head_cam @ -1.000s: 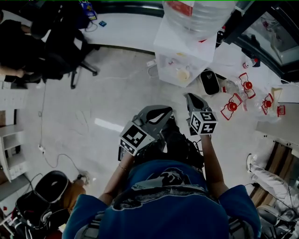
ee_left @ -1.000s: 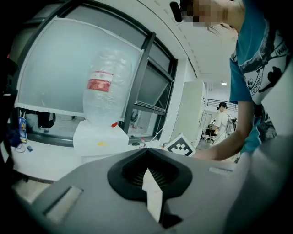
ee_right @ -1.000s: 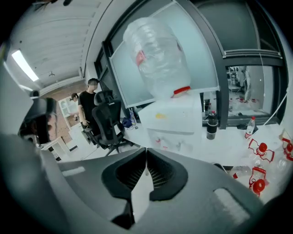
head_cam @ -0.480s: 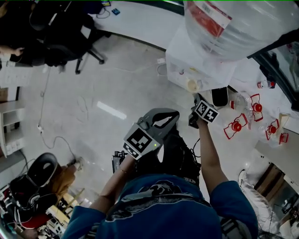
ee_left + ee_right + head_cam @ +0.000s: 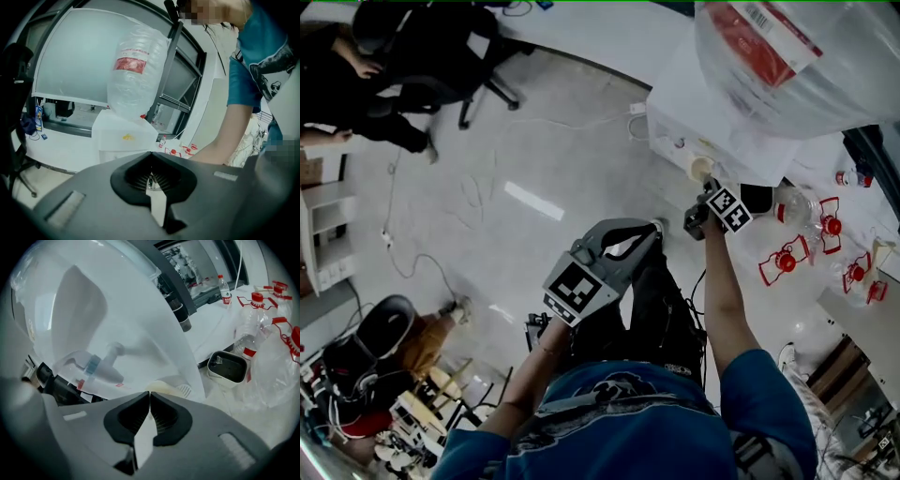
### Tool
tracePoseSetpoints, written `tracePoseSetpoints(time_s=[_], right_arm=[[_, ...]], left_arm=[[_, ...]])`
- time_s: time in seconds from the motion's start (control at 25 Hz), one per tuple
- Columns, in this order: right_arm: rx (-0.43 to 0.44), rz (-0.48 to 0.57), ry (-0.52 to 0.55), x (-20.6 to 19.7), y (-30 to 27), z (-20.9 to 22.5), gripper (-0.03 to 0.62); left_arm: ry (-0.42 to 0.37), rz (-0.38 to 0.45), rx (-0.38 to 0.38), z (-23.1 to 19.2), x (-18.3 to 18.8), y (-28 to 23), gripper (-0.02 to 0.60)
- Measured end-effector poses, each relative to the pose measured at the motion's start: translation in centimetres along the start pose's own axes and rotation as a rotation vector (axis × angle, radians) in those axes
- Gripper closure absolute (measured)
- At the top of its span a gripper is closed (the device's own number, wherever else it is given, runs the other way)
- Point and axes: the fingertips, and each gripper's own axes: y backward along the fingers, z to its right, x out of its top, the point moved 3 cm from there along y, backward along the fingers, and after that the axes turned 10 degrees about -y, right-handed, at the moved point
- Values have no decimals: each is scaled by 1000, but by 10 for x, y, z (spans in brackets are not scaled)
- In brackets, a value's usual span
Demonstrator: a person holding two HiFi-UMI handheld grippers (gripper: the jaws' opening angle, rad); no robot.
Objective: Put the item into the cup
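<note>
Cream cup (image 5: 701, 169), upright, under water dispenser (image 5: 682, 105) taps

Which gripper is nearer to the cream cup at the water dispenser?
Right. The right gripper sits just before the cup; the left gripper hangs back over the floor, well apart from it.

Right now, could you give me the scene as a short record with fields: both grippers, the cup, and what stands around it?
left gripper: fingers shut, nothing between them, near the person's body
right gripper: fingers shut, empty, pointing at the cup
cup: cream-coloured, under the taps
water dispenser: white, with a large water bottle on top
beside the dispenser: dark tray, empty bottles with red caps
item: none seen in either gripper
</note>
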Motion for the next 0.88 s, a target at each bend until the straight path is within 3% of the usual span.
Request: tracePoseSetpoints(time_s=[0.2,0.32,0.88], right_arm=[[34,-18,-69,0,-13,-1,574],[60,-40,-88,-5,-12,-2,516],[173,-54,108,-28,64,-35,508]], left_arm=[[-2,-21,-27,0,-2,-8,572],[-5,-28,-37,1,-2,-12,572],[-61,25,-68,8,1,11,571]])
